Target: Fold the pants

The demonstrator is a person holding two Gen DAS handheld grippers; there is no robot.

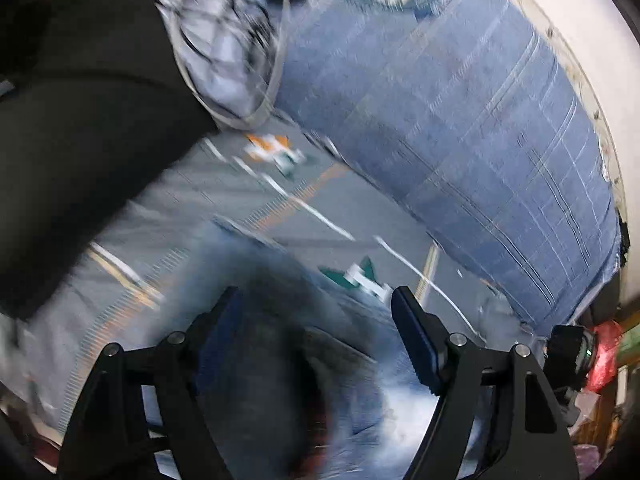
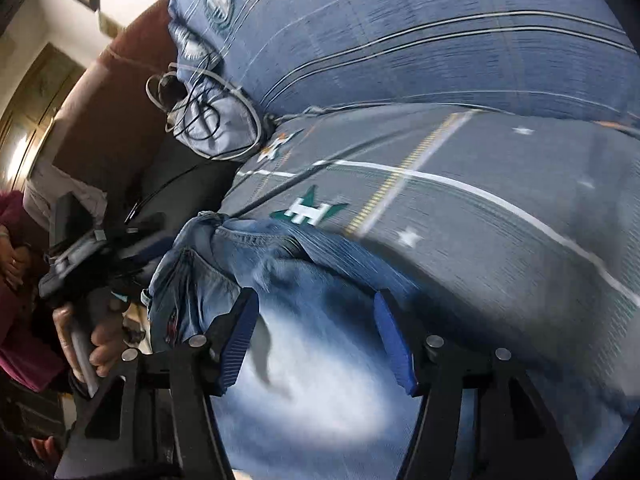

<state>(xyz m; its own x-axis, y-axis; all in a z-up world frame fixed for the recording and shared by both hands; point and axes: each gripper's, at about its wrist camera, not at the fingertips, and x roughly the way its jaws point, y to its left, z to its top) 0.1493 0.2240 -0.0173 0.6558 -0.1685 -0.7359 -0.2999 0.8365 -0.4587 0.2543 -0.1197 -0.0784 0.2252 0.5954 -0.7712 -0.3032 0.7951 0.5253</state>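
Jeans (image 2: 320, 320) are lying on the grey patterned bedsheet (image 2: 460, 208), bunched up at the near-left end; the big blue pillow (image 2: 400, 40) sits at the far side. Right gripper (image 2: 316, 332) has its jaws spread wide over the faded denim, gripping nothing; left gripper (image 1: 316, 332) is wide open too, with blurry denim between its fingers.

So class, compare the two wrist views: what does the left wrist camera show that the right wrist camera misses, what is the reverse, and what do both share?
Only the left wrist view shows a red bag at the far right edge. Only the right wrist view shows the person's hand gripping the other gripper's handle, and a maroon headboard. Both show open jaws over blue jeans, the starred grey bedsheet and a blue striped pillow.
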